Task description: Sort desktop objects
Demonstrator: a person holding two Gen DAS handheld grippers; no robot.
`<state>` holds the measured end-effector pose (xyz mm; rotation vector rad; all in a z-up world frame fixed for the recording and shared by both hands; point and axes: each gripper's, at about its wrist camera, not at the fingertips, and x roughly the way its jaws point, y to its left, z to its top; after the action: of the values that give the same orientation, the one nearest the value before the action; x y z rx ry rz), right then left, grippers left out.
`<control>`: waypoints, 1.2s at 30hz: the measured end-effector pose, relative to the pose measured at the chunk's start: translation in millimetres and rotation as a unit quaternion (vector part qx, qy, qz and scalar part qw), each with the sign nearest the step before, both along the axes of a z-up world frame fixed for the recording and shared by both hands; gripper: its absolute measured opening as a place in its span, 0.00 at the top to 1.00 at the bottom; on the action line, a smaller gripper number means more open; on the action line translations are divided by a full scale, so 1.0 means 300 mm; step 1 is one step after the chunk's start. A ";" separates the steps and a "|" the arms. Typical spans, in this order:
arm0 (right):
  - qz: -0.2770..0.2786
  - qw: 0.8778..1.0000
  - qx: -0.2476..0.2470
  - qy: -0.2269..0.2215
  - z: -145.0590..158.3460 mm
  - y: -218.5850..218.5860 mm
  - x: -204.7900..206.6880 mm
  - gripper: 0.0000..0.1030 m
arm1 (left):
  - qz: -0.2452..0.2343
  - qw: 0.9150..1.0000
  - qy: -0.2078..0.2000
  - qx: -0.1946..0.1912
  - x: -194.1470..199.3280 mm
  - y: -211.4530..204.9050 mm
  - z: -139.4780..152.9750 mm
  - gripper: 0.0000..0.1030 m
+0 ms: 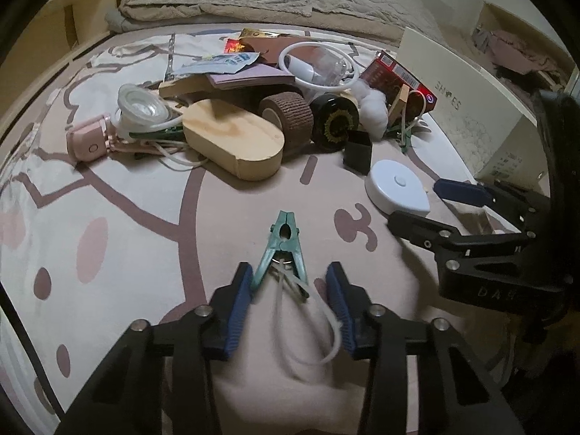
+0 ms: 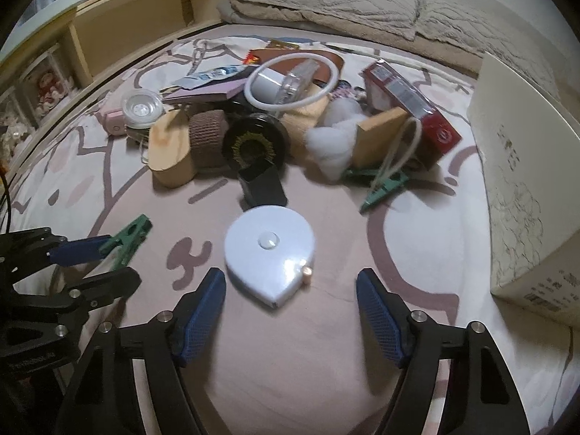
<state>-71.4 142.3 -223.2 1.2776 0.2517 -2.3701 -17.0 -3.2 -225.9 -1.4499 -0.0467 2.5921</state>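
Straddling a green clip (image 1: 281, 250) w/ white cord, the left gripper (image 1: 289, 279) has narrow jaws; its left pad looks to touch the clip handle, right pad apart. Right gripper (image 2: 291, 282), jaws wide, flanks a white tape measure (image 2: 270, 253) w/o contact, on the pink blanket (image 2: 290, 355).

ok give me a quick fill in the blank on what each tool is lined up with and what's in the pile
1. The clamp lying between the left tool's fingers is ____ in colour.
2. The right tool is lined up with a white ____.
3. The box leaning in the pile is ____.

Missing words: green; tape measure; red
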 end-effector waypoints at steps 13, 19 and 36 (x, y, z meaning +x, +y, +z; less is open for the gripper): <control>0.009 1.000 -0.022 0.002 -0.002 -0.005 -0.008 0.51 | -0.006 1.000 0.010 -0.019 0.003 0.018 0.001 0.70; 0.003 1.000 -0.027 -0.004 -0.006 -0.005 -0.023 0.51 | -0.005 1.000 0.013 -0.020 -0.004 0.021 0.001 0.70; -0.001 0.999 -0.040 -0.001 -0.011 -0.004 -0.056 0.48 | -0.017 0.999 0.022 -0.034 -0.025 0.054 0.003 0.70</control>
<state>-88.2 141.2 -226.6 1.2448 0.1524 -2.3558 -24.6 12.9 -224.9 -1.4018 0.0718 2.6226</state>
